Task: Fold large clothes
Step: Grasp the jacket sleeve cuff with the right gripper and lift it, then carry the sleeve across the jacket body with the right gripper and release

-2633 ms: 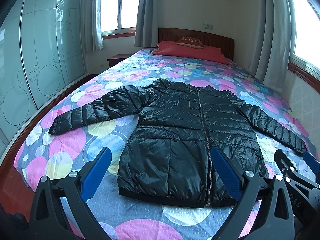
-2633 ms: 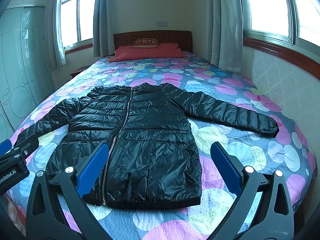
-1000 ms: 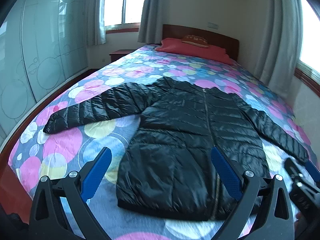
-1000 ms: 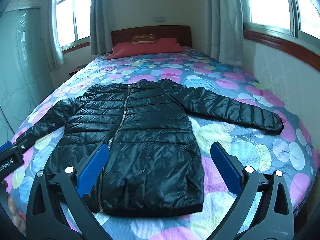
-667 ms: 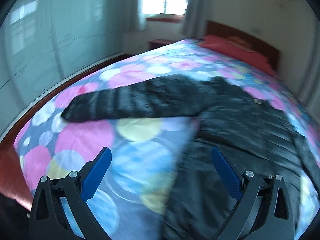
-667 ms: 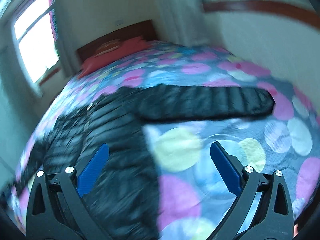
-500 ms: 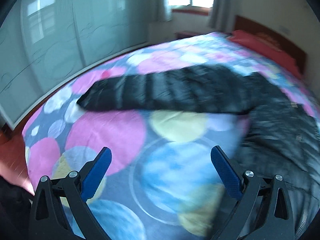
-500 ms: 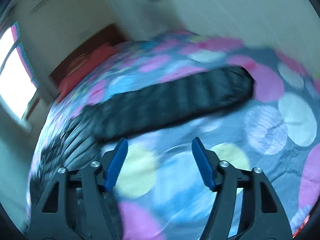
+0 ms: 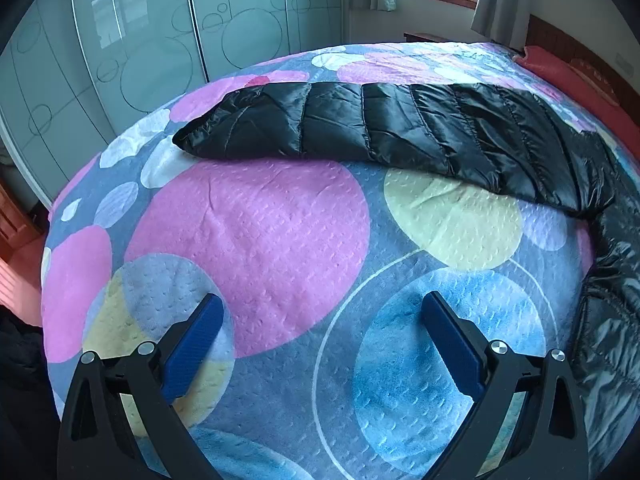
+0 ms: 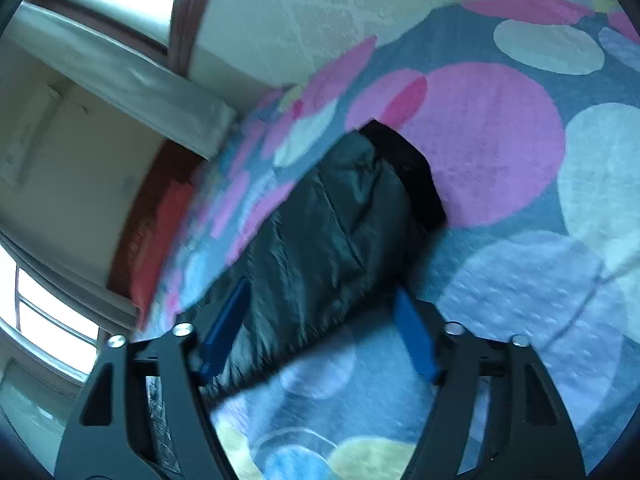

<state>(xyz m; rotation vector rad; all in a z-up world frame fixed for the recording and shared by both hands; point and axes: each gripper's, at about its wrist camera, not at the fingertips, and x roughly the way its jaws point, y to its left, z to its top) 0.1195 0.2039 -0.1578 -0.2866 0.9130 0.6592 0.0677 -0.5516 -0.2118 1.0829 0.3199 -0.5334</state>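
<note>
A black quilted puffer jacket lies flat on a bed with a coloured-circle bedspread (image 9: 256, 232). In the left wrist view its left sleeve (image 9: 392, 132) stretches across the upper frame, cuff (image 9: 192, 140) to the left, and the body (image 9: 612, 320) runs down the right edge. My left gripper (image 9: 318, 340) is open and empty, low over the bedspread, short of the sleeve. In the tilted, blurred right wrist view, my right gripper (image 10: 320, 324) is open with its blue fingers (image 10: 414, 340) either side of the right sleeve (image 10: 340, 236), near the black cuff (image 10: 408, 172).
Frosted sliding wardrobe doors (image 9: 140, 40) stand beyond the bed's left side, with wooden floor (image 9: 16, 248) below. Red pillows (image 9: 580, 80) and the headboard lie at the far right. In the right wrist view the wall (image 10: 320, 8) and window sill (image 10: 120, 76) run close along the bed edge.
Both grippers swung outward from the jacket's hem and dropped lower: the left toward the left sleeve, the right onto the right sleeve. The right jaws narrowed and now straddle the sleeve.
</note>
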